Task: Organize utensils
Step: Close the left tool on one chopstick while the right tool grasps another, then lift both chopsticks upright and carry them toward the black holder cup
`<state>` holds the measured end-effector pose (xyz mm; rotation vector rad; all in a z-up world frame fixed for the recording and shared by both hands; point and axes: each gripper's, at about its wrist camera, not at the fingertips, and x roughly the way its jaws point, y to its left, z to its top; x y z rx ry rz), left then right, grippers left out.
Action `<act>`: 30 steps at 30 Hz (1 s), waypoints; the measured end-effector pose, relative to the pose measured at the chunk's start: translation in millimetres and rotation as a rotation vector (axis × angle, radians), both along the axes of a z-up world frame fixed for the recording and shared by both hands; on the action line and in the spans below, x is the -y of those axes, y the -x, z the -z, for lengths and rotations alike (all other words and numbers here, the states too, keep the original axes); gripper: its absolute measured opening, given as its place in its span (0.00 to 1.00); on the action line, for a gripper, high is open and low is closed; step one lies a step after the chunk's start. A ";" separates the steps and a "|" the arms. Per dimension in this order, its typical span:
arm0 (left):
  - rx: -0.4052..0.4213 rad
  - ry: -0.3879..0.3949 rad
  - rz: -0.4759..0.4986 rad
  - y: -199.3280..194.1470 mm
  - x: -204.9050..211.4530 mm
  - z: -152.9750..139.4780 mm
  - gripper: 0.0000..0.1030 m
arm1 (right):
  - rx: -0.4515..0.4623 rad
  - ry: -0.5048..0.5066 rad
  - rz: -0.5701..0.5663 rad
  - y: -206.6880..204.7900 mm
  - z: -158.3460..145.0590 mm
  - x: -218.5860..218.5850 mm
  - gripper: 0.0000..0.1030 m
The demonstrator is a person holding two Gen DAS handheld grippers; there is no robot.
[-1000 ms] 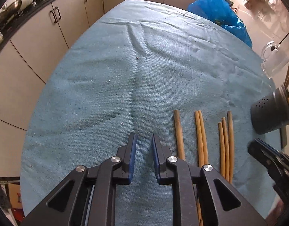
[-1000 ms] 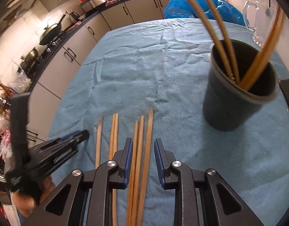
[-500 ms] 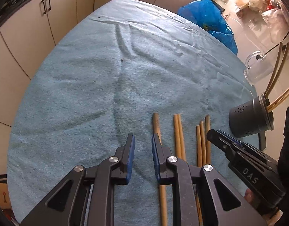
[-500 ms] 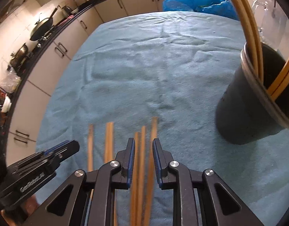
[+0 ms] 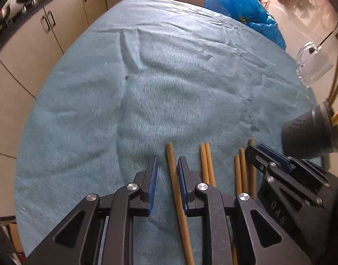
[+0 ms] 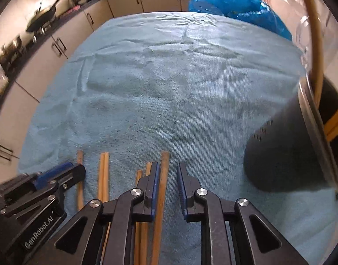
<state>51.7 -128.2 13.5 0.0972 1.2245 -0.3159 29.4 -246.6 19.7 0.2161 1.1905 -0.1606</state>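
Note:
Several wooden chopsticks lie side by side on a blue towel. My left gripper is open and straddles the leftmost chopstick, which lies between its jaws close to the right pad. My right gripper is open around the rightmost chopstick, which lies against the left pad. Each gripper shows in the other's view: the right one, the left one. A dark perforated holder with several chopsticks standing in it is at the right, also in the left wrist view.
A clear glass mug stands behind the holder at the right edge. A blue plastic bag lies at the towel's far right. Kitchen cabinets with a wok on the counter run along the left and back.
Both grippers moved forward and down over the chopsticks. The left one shifted right, so the leftmost chopstick now lies between its jaws. The right one shifted right to straddle the rightmost chopstick.

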 end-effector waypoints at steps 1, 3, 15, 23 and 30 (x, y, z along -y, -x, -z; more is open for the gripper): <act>0.004 -0.003 -0.014 -2.4 0.6 0.0 0.17 | -0.008 0.022 -0.006 -2.4 0.0 -3.0 0.16; -0.002 0.010 -0.025 -6.0 -0.7 -0.1 0.14 | -0.013 0.032 0.002 -6.5 1.0 -0.7 0.10; 0.060 0.164 -0.019 16.3 -29.1 -22.0 0.07 | 0.141 -0.131 -0.005 23.4 -30.6 17.3 0.08; 0.199 0.223 -0.006 49.7 -39.1 -74.3 0.07 | 0.291 -0.156 -0.017 62.1 -78.4 15.0 0.08; 0.363 0.267 0.003 87.8 -53.6 -127.9 0.07 | 0.452 -0.146 -0.031 108.1 -123.9 9.6 0.08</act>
